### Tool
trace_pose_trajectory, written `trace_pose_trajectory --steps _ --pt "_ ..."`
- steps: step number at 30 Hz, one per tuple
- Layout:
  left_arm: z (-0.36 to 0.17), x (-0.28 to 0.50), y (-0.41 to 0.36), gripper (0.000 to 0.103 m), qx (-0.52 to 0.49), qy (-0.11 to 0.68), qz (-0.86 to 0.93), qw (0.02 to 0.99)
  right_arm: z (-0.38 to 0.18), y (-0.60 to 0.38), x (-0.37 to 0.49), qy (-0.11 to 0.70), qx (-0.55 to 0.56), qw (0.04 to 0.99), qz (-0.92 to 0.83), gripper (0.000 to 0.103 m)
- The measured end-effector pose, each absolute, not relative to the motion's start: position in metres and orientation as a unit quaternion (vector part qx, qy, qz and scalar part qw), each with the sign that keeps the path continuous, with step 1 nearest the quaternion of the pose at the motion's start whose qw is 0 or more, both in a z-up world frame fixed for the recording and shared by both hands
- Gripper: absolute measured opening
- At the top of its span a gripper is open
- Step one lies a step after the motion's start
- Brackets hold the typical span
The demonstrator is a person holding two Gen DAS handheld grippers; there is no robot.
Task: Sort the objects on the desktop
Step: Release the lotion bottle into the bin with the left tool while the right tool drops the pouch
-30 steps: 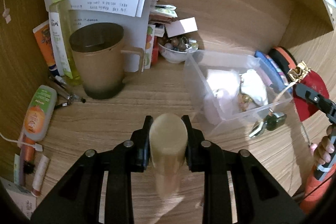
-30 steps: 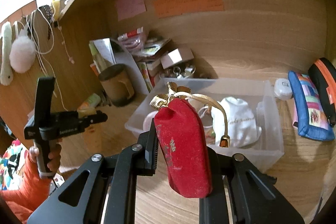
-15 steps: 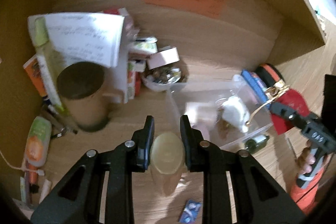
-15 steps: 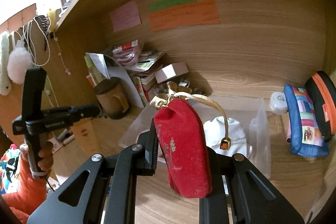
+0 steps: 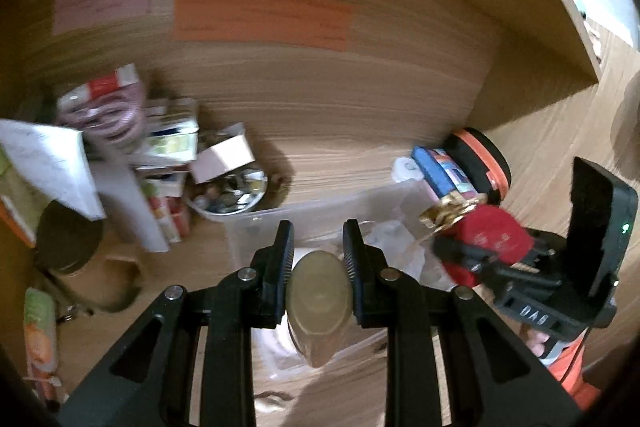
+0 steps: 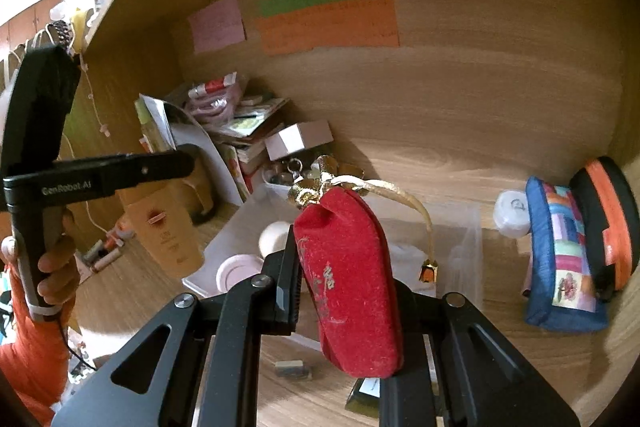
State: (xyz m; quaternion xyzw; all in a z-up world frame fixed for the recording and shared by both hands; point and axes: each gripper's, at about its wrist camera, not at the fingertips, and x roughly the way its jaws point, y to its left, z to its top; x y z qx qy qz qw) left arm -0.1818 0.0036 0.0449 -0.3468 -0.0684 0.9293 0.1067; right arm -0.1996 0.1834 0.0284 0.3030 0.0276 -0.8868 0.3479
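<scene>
Item in transit: tan tube (image 5: 320,301), clamped by its body in the left claw (image 5: 318,259), jaws closed on both flanks, cap end pointing down toward the tabletop (image 5: 400,131). From the right wrist view the same tube (image 6: 166,235) hangs off the tabletop beside the left near corner of the clear bin (image 6: 466,227).

Second item in transit: red velvet pouch (image 6: 348,279) with gold drawstring and small gold bell, clenched in the right claw (image 6: 344,287), held above the near wall of the bin. In the left wrist view it sits in that claw at the right of the frame (image 5: 490,243).

Bin contents, so far as visible: white cloth bag, a pink round lid, a pale ball; the rest is hidden behind the pouch.

Nearby, not handled: patchwork pencil case (image 6: 564,259) and orange-trimmed case to the right of the bin; brown mug, stacked papers and a bowl of trinkets to the left.

Step judged: carry phase, both items lifted and not yet deposited.

Next move calls for: bringing each claw clear over the bin's open top, one at a time so the two do not collide, lowering, then releasing. The pouch's dangling cord may catch on the rim.
</scene>
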Motion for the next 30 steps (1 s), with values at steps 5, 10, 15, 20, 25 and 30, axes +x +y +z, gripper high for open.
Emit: trace_pose_trajectory --steps 5,10,15,20,25,30 --pt "0.031 -0.198 0.027 0.024 -0.361 -0.052 0.923 0.124 0.01 0.183 -0.213 0.018 0.325 0.359 -0.875 0.014" --pt "0.012 -0.213 0.038 0.024 -0.38 -0.049 0.914 0.137 -0.008 0.182 -0.223 0.018 0.349 0.367 -0.862 0.014" --pt "-0.006 -0.221 0.049 0.024 -0.396 -0.039 0.907 0.141 -0.017 0.183 -0.228 0.032 0.356 0.354 -0.864 0.017" --pt "-0.019 -0.224 0.057 0.024 -0.41 -0.03 0.9 0.147 -0.023 0.184 -0.234 0.031 0.37 0.354 -0.858 0.017" --pt "-0.014 -0.219 0.061 0.023 -0.394 -0.027 0.905 0.155 -0.031 0.179 -0.236 0.053 0.38 0.341 -0.858 0.017" --pt "-0.013 -0.219 0.062 0.023 -0.392 -0.024 0.906 0.156 -0.038 0.174 -0.237 0.072 0.387 0.334 -0.856 0.018"
